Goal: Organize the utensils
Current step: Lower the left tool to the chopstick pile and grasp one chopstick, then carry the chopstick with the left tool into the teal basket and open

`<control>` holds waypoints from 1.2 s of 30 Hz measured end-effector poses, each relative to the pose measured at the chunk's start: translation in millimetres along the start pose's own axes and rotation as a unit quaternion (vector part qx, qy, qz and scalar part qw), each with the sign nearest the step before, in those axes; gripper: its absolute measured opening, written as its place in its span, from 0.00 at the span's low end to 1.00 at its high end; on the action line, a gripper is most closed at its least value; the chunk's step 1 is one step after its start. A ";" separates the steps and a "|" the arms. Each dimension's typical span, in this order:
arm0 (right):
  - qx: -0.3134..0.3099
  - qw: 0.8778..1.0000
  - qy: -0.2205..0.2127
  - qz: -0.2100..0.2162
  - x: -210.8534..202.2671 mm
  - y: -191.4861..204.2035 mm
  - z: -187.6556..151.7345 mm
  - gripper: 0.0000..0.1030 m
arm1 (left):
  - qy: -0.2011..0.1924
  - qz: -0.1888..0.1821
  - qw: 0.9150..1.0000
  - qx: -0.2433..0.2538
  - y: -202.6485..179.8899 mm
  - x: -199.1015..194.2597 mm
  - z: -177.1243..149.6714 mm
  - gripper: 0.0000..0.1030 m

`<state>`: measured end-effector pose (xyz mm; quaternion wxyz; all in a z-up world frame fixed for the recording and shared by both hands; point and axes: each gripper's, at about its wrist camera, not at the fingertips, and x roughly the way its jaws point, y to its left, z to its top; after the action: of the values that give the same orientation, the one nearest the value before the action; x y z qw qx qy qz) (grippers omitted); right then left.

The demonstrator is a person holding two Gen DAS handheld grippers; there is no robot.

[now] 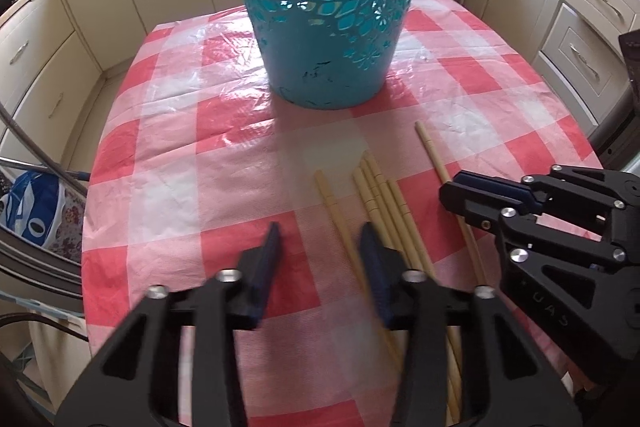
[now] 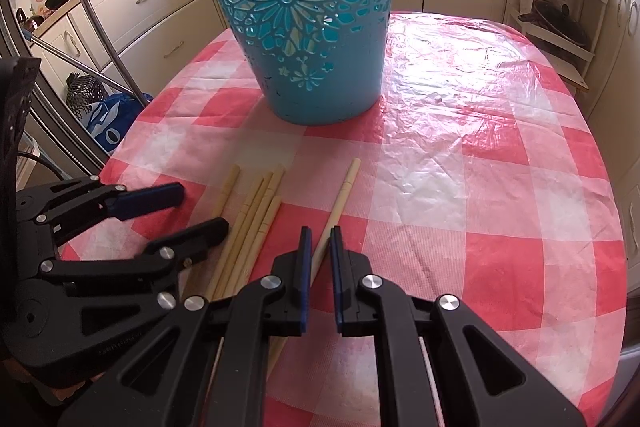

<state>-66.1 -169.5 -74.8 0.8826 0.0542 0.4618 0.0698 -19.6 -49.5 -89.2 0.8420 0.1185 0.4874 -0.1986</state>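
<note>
Six pale wooden chopsticks lie flat on the round desk (image 2: 500,155) with its red-and-white checked plastic cover, in front of the tall teal plastic bucket with cut-out flower pattern (image 2: 312,27): one loose stick at the left (image 1: 332,203), a touching bundle of four (image 1: 380,199), and one separate stick at the right (image 2: 340,203). Handling, judged: light, stiff, smooth and thin, liable to roll or slide on the slick cover; best pinched across the shaft near mid-length. Right gripper (image 2: 320,239): fingers narrowly parted, straddling the separate stick, not visibly pressing it. Left gripper (image 1: 320,239): fingers spread wide, empty, the left loose stick passing just beside its right finger, the bundle beyond it. Bucket upright, well behind the sticks.
</note>
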 end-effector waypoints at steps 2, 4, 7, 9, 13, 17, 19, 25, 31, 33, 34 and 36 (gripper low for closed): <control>0.000 1.000 0.001 -0.001 0.3 -1.2 1.1 0.10 | 0.005 -0.014 1.000 -0.004 2.8 0.2 2.2 0.10; 0.002 1.000 0.001 -0.001 0.8 -2.8 2.2 0.10 | 0.009 -0.025 1.000 -0.016 7.5 0.9 3.1 0.07; 0.001 1.000 0.002 -0.002 1.3 -2.9 3.2 0.10 | 0.017 -0.032 0.999 -0.010 9.4 2.7 4.8 0.07; 0.000 1.000 0.001 -0.003 1.7 -2.0 3.2 0.10 | 0.021 -0.025 0.999 0.014 4.5 2.8 5.3 0.08; -0.011 1.000 -0.003 -0.011 1.8 1.6 2.6 0.10 | 0.019 -0.013 0.999 0.033 -0.6 3.0 5.1 0.07; -0.009 1.000 -0.002 -0.009 2.7 1.4 3.4 0.10 | 0.023 -0.024 0.999 0.038 3.5 0.8 12.7 0.05; -0.007 1.000 -0.001 -0.007 2.9 0.5 3.7 0.10 | 0.009 -0.042 0.999 0.024 14.0 -9.6 24.9 0.04; -0.005 1.000 -0.002 -0.007 3.0 -0.4 4.3 0.10 | -0.079 -0.137 0.987 0.003 44.3 -65.3 60.8 0.04; 0.001 1.000 -0.002 -0.004 4.2 -2.9 6.3 0.10 | -0.138 -0.182 0.974 0.005 47.4 -100.8 80.3 0.04; 0.006 1.000 -0.003 -0.003 4.8 -3.7 7.3 0.10 | -0.157 -0.187 0.970 0.010 43.8 -110.6 87.8 0.04; 0.008 1.000 -0.002 -0.003 5.2 -3.7 8.0 0.10 | -0.163 -0.192 0.968 0.014 41.8 -115.1 90.9 0.04; 0.008 1.000 -0.002 -0.002 5.9 -4.0 9.0 0.10 | -0.165 -0.188 0.968 0.024 36.0 -120.0 98.1 0.05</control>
<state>-55.1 -172.7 -75.1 0.8830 0.0606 0.4611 0.0640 18.9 -29.6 63.9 0.8554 0.0100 0.3500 -0.3817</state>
